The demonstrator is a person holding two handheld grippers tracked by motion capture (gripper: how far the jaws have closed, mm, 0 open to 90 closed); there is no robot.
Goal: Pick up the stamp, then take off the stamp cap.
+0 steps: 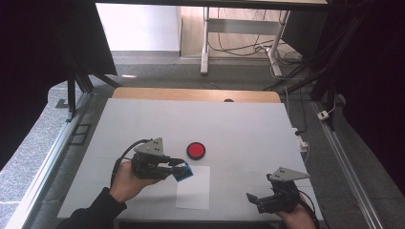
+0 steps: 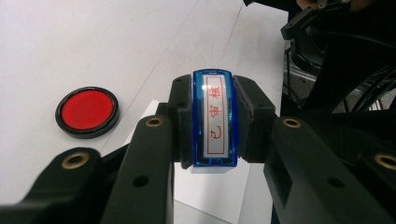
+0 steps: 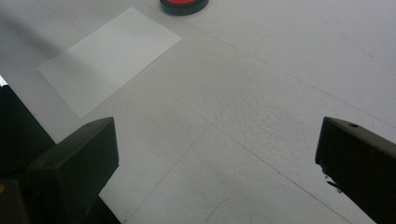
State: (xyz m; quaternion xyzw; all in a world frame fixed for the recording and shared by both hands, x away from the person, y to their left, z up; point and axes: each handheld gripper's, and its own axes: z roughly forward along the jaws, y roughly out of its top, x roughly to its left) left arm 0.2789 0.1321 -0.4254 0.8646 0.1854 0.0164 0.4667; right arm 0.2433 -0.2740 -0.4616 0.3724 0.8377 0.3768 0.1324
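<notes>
**Operator A:** Where the left gripper point(image 1: 177, 168) is seen from above, what is carried, and at what position?

**Operator B:** A blue stamp point(image 2: 214, 119) is clamped between its two black jaws, one pad pressed against each long side. A white label with red characters is presented on the face turned toward the left gripper view. The stamp is held above the near-left corner region of the white paper sheet point(image 1: 193, 187), which is laid flat on the grey table point(image 1: 248, 129).

**Operator A:** How is the ink pad placed?

**Operator B:** A round red ink pad point(image 1: 196, 150) in a black rim is set on the table just beyond the far edge of the sheet, apart from the stamp. Its lid is off, and the red surface is exposed.

**Operator A:** And the right gripper point(image 1: 260, 200)?

**Operator B:** It is held low near the table's near-right edge, well apart from the sheet. Its jaws are spread wide, and nothing is gripped between them.
</notes>
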